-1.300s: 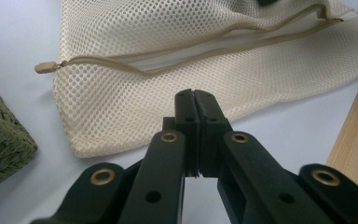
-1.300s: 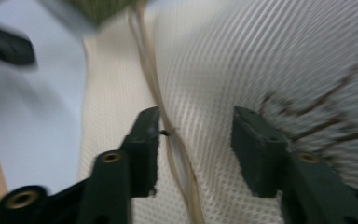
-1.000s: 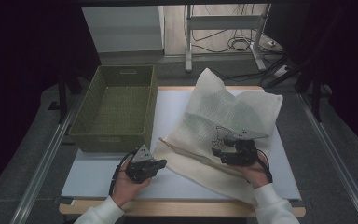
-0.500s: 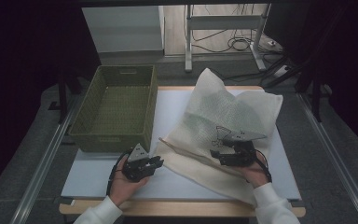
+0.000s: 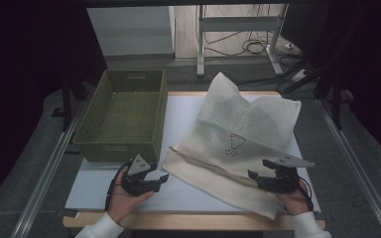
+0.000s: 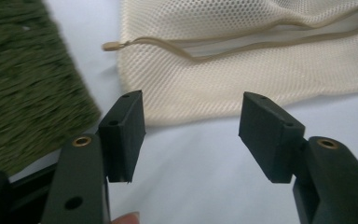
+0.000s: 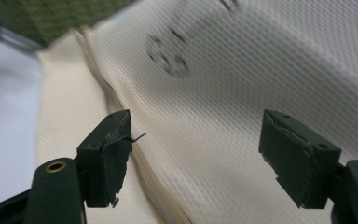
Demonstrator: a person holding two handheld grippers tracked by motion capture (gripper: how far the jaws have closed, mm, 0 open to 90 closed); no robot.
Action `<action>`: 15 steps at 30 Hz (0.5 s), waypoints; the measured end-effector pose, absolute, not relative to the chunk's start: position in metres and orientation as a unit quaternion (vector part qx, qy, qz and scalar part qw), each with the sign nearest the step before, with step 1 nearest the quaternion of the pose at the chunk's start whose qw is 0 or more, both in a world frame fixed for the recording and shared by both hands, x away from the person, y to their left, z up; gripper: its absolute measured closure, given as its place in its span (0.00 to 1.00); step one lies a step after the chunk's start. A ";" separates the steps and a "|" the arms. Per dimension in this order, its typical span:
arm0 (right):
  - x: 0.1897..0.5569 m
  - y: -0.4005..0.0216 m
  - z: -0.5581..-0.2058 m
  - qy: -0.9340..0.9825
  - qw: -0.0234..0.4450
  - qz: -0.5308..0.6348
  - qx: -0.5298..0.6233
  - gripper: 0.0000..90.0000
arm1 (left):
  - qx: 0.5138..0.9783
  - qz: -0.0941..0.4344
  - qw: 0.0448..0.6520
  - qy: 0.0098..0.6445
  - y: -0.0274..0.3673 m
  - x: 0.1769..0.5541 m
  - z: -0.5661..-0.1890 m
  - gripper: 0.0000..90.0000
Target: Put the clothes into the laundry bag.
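A white table (image 5: pixel 129 198) carries a green woven basket (image 5: pixel 124 116) (left) and a cream mesh bag (image 5: pixel 238 134).

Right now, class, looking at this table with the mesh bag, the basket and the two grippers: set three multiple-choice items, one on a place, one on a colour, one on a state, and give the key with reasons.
1. Where does the woven basket stand relative to the mesh laundry bag?
A. On top of it
B. To its left on the table
C. To its right

2. What colour is the basket?
A. Olive green
B. Red
C. White

3. How is the left gripper?
A. Shut on the bag's zipper pull
B. Shut on the basket rim
C. Open, with nothing between its pads

Key: 1 B, the high view shows the basket left of the bag, apart from it. 2 A, its weave is green in the high view. 3 C, the left gripper view shows bare white table between the parted pads, which have just been opening, and the zipper pull lies free beyond them.
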State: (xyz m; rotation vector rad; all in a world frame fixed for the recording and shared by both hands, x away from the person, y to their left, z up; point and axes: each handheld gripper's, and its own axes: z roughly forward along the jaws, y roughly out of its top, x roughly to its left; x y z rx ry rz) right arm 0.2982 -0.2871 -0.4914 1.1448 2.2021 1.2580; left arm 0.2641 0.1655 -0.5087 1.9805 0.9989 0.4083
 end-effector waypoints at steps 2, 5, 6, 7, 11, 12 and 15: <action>0.294 -0.296 -0.497 0.777 0.184 0.437 0.414 0.27 | 0.791 0.165 0.428 0.405 0.172 0.260 -0.509 0.43; 0.289 -0.308 -0.503 0.773 0.192 0.430 0.426 0.27 | 0.789 0.167 0.420 0.415 0.182 0.258 -0.512 0.41; 0.288 -0.311 -0.504 0.771 0.193 0.430 0.429 0.27 | 0.788 0.168 0.417 0.420 0.185 0.258 -0.514 0.41; 0.288 -0.313 -0.505 0.769 0.194 0.431 0.431 0.27 | 0.787 0.167 0.415 0.426 0.188 0.259 -0.515 0.40; 0.294 -0.316 -0.509 0.768 0.190 0.431 0.435 0.27 | 0.783 0.169 0.407 0.440 0.195 0.264 -0.519 0.40; 0.295 -0.316 -0.510 0.769 0.188 0.430 0.434 0.27 | 0.783 0.169 0.406 0.440 0.195 0.265 -0.519 0.39; 0.296 -0.315 -0.510 0.772 0.185 0.430 0.431 0.27 | 0.786 0.171 0.403 0.437 0.193 0.266 -0.520 0.39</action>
